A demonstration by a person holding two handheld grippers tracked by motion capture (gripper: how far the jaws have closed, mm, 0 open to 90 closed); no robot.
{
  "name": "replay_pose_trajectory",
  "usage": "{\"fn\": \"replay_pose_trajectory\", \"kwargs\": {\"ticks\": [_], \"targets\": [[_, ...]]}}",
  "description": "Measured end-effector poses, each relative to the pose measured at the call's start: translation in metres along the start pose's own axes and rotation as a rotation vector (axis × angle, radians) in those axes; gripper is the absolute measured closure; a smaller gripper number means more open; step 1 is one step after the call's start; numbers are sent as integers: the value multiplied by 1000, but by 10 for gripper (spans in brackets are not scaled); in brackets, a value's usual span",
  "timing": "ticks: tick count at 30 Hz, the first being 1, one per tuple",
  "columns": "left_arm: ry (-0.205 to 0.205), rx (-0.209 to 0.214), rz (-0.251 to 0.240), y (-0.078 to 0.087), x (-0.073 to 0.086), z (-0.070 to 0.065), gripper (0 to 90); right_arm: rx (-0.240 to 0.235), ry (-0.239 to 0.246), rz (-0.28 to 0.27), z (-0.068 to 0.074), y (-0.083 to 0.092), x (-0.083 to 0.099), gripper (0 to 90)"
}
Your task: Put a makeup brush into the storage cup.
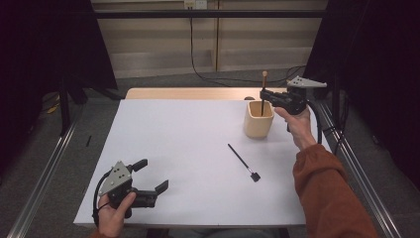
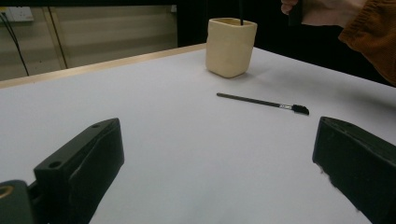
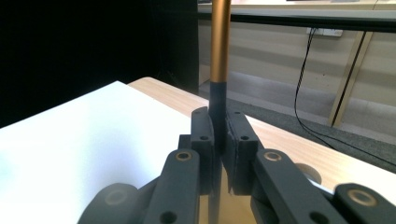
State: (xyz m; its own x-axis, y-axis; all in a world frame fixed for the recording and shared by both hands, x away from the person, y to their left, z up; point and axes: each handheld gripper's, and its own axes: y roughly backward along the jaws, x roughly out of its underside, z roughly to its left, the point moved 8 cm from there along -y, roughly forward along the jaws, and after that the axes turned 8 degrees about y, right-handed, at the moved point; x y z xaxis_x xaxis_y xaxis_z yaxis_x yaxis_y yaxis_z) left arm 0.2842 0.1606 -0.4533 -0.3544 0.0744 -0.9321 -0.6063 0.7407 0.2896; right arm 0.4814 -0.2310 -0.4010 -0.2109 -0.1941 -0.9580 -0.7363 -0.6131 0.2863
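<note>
- Left gripper (image 1: 152, 176) rests at the table's (image 1: 188, 129) near edge, jaws spread wide, nothing between them.
- A black brush (image 1: 243, 162) lies mid-table.
- Right gripper (image 1: 263, 93) pinches an upright brush (image 1: 264, 87) (copper-tipped handle), lower end inside the cream cup (image 1: 258, 119).

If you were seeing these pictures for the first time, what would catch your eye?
The right gripper, at the far right, is shut on an upright brush over the cream cup. A second brush lies flat mid-table, and the left gripper rests open at the near left.
</note>
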Motion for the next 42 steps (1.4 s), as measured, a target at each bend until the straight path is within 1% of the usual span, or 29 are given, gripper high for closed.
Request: {"fn": "replay_pose_trajectory", "kwargs": {"ticks": [4,7,9,11,13,14,16,17,26,29,32,33,35,36,39,42], "targets": [[4,-9,6,-1,1,2,20,6,-6,5,-1,-2,8,835],[2,-4,6,-1,0,4,20,1,-9,18,-1,-4,14,834],[6,4,-6,0,-1,3,20,-2,-15,15,-1,-5,17,834],[1,0,-5,0,-1,3,20,-2,-24,17,-1,-5,20,834],[5,3,-2,-1,0,3,20,-5,-28,14,-1,-7,24,835],[5,0,-9,-1,-1,3,20,-6,-33,19,0,-7,26,834],[-2,1,-6,0,0,2,20,-9,-35,18,1,-8,30,834],[6,1,-5,-1,0,2,20,-8,-37,20,1,-7,32,834],[4,1,-7,-1,0,2,21,-12,-43,28,-1,-5,39,832],[-8,-1,-2,-1,0,2,21,-14,-49,33,0,-6,42,831],[-5,1,-1,-1,0,2,21,-14,-50,34,-1,-6,42,821],[-5,1,-6,-1,0,2,21,-12,-60,33,-1,-6,42,794],[-11,-1,-4,-1,0,2,20,5,-71,43,-3,-6,43,690],[-10,2,-2,-1,0,2,21,6,-71,46,-3,-5,43,680],[-13,3,-3,-1,0,2,20,5,-72,44,-3,-5,43,571],[-13,4,-4,-2,0,2,20,4,-61,38,-2,-4,42,473]]}}
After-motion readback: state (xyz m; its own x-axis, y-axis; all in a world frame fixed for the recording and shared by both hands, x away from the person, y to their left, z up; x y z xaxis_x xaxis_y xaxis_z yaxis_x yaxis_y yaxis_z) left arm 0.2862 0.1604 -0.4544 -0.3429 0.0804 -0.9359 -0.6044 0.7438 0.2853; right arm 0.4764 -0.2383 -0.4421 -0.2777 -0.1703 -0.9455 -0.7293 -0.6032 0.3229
